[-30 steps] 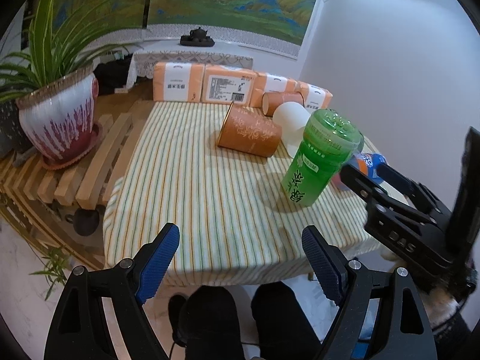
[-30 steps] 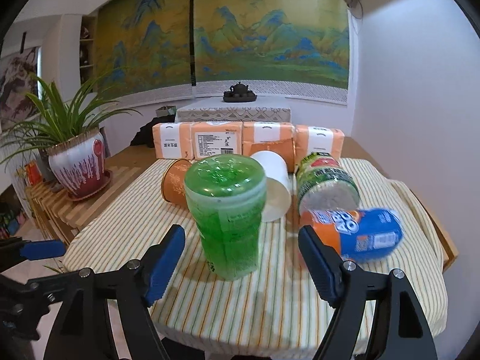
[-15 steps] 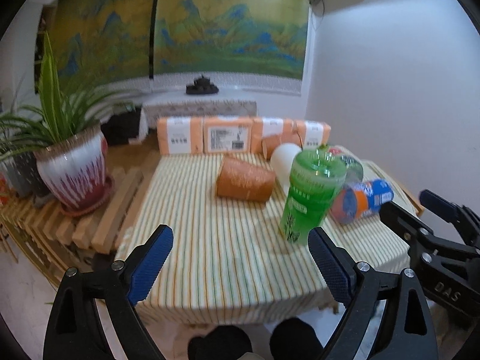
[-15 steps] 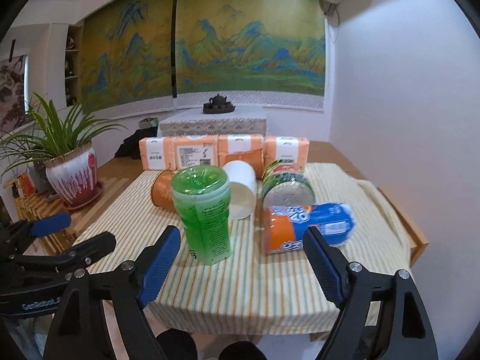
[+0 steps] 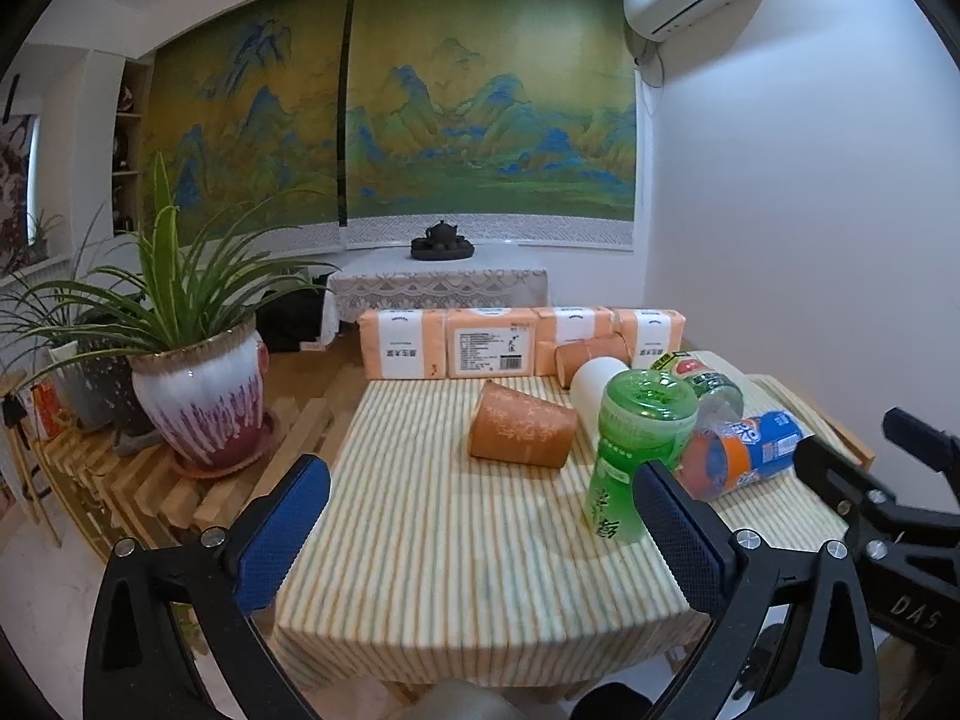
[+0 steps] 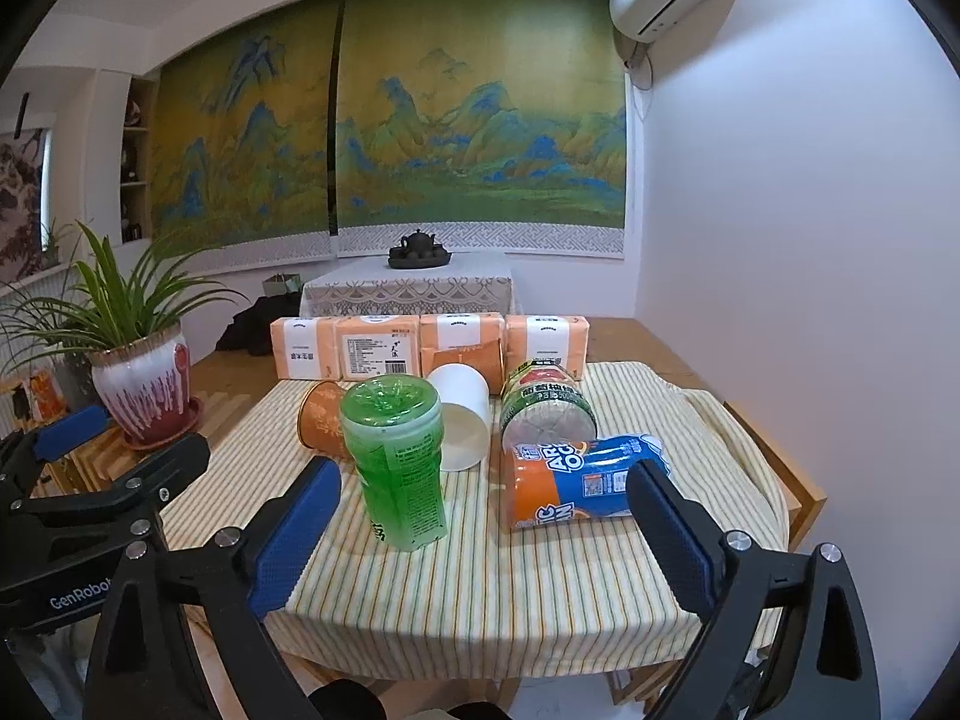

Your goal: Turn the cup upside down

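On the striped counter (image 6: 480, 588), the green cup (image 6: 399, 459) stands bottom-up near the front edge, apparently upside down, with an orange cup (image 5: 521, 433) lying on its side just behind. Both the left hand-held gripper (image 5: 480, 534) and the right hand-held gripper (image 6: 480, 534) hang spread wide, holding nothing, short of the counter.

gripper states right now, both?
Left gripper: open, holding nothing.
Right gripper: open, holding nothing; green cup stands free on the table.
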A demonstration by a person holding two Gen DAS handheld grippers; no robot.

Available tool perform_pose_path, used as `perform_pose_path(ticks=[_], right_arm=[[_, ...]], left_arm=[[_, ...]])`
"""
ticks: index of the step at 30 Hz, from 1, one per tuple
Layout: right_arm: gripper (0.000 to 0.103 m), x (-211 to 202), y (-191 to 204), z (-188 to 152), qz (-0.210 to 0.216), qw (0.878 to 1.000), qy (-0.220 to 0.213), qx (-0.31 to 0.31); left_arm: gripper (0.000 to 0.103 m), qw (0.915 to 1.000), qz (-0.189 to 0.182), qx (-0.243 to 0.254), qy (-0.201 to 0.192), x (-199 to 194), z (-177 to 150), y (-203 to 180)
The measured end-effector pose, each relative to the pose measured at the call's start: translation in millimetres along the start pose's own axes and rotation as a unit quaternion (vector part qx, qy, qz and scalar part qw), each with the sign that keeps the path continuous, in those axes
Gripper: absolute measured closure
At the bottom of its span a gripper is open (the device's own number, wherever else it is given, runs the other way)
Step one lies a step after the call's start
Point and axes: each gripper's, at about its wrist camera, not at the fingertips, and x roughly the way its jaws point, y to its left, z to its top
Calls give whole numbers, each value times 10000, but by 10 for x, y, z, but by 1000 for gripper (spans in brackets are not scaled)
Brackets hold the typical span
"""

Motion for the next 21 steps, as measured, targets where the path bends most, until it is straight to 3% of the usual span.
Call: perform_pose_path(ticks=[21], right_arm=[[9,-50,-129,-11,-229,9996,-141,127]], left_arm=[[1,9998,207,-80,29,3,-14,69]])
